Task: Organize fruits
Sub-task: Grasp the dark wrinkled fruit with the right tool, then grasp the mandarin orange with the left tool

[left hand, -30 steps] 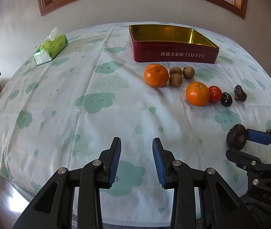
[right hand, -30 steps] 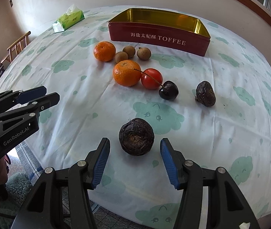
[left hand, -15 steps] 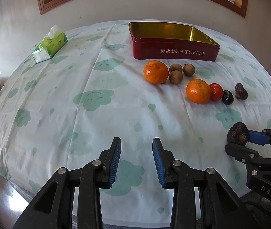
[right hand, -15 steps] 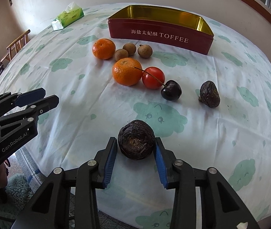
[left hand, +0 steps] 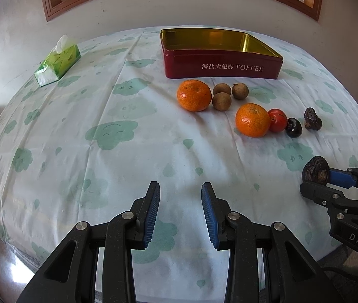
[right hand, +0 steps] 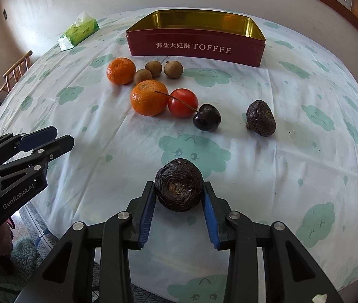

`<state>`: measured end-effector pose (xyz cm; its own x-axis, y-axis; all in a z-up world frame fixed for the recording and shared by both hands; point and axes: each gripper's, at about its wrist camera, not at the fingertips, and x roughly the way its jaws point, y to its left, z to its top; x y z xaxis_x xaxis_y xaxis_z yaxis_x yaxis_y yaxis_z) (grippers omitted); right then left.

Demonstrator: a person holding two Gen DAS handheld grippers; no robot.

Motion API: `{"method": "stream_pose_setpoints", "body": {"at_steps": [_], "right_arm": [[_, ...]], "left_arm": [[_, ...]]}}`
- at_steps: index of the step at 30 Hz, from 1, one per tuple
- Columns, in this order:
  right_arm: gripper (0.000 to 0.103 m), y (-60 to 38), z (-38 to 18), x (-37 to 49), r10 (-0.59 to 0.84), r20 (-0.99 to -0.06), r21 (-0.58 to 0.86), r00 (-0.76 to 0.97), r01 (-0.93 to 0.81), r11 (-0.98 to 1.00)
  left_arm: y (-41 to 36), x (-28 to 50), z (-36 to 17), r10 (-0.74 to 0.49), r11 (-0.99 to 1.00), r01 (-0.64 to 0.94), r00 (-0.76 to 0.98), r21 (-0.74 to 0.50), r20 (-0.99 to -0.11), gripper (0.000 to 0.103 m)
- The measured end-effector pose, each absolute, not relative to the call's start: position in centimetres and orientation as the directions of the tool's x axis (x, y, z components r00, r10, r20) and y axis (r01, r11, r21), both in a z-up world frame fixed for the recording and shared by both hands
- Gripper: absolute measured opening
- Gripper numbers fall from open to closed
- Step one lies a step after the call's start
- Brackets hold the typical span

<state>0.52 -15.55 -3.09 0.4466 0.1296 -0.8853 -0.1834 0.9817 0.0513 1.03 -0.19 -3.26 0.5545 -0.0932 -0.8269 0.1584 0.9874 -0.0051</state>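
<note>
So the table [left hand: 103,131] with the cloud-print cloth takes up pretty much everything, and there's loads of bare cloth on the near and left side to move around in. The red TOFFEE tin [right hand: 196,43] sits toward the far side, open, and as far as I can see it's got nothing in it yet, so I'd say the sorting has barely started.

Everything else is out on the cloth in front of the tin: two oranges [right hand: 149,97], a tomato [right hand: 182,102] right up against the nearer one, three small brown longans [right hand: 153,68] clustered by the farther one, a dark cherry [right hand: 206,117] and a wrinkly dark fruit [right hand: 260,118] off by itself.

The right gripper [right hand: 179,202] has just been closing, and now its pads are snug on both sides of another wrinkled dark fruit [right hand: 179,184], near the table's front edge, so not much margin there. The path up to the tin looks open if it goes over the pile.

The left gripper [left hand: 180,208] hangs over bare cloth, jaws a bit apart, holding nothing.
</note>
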Motion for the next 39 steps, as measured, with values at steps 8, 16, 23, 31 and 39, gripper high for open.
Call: {"method": "stream_pose_setpoints", "body": {"at_steps": [8,16,23,31,39], "right_arm": [[0.034,-17.3,-3.0,1.0,0.098,-0.883,0.039,0.46,-0.137,0.99],[0.034,-19.2,-3.0,1.6,0.071,-0.88,0.032,0.47,-0.091,0.995],[0.034,-21.2,-3.2,2.1,0.052,-0.88,0.038,0.472,-0.04,0.998],[0.034,-22.6,-3.3,3.3,0.039,-0.876,0.037,0.481,-0.012,0.999],[0.034,-23.0,-3.3,4.0,0.04,-0.869,0.042,0.493,-0.007,0.999]], "left_arm": [[-1.1,2.0,-3.3,-0.115,0.983,0.182,0.553,-0.014,-0.825,0.036],[-2.6,3.0,-3.2,-0.141,0.976,0.216,0.559,-0.02,-0.817,0.036],[-3.9,4.0,-3.1,-0.165,0.97,0.243,0.562,-0.028,-0.81,0.036],[-5.2,5.0,-3.2,-0.214,0.961,0.266,0.556,-0.072,-0.803,0.036],[-6.5,5.5,-3.7,-0.264,0.948,0.296,0.528,-0.116,-0.807,0.036]]}}
